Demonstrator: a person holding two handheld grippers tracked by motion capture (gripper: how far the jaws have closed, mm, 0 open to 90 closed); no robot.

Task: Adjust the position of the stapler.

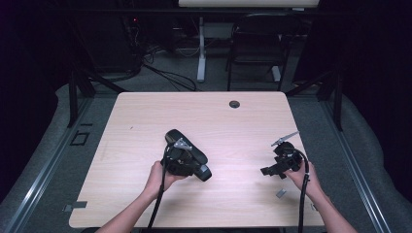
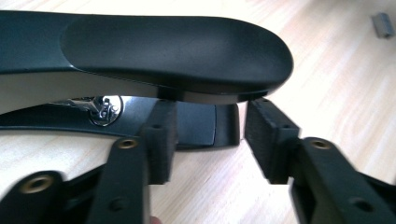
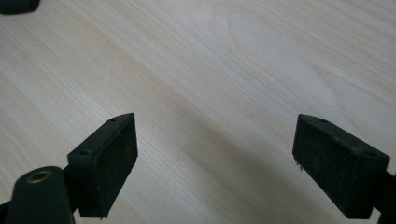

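Observation:
A black stapler (image 1: 193, 154) lies diagonally on the light wooden table (image 1: 145, 121), a little left of the middle. My left gripper (image 1: 180, 161) sits right against it. In the left gripper view the stapler's (image 2: 173, 51) top arm hangs over the jaws, and the left gripper (image 2: 210, 140) is open, its pads (image 2: 161, 140) either side of the front end of the base with a thin gap at the right pad. My right gripper (image 1: 271, 170) hovers near the table's right edge, pointing left. It stands wide open (image 3: 215, 158) over bare wood.
A small grey block (image 1: 281, 193) lies near my right hand, also seen far off as the grey block (image 2: 383, 24). A round cable hole (image 1: 234, 104) sits at the table's far edge. A black chair (image 1: 255, 43) stands on the floor beyond.

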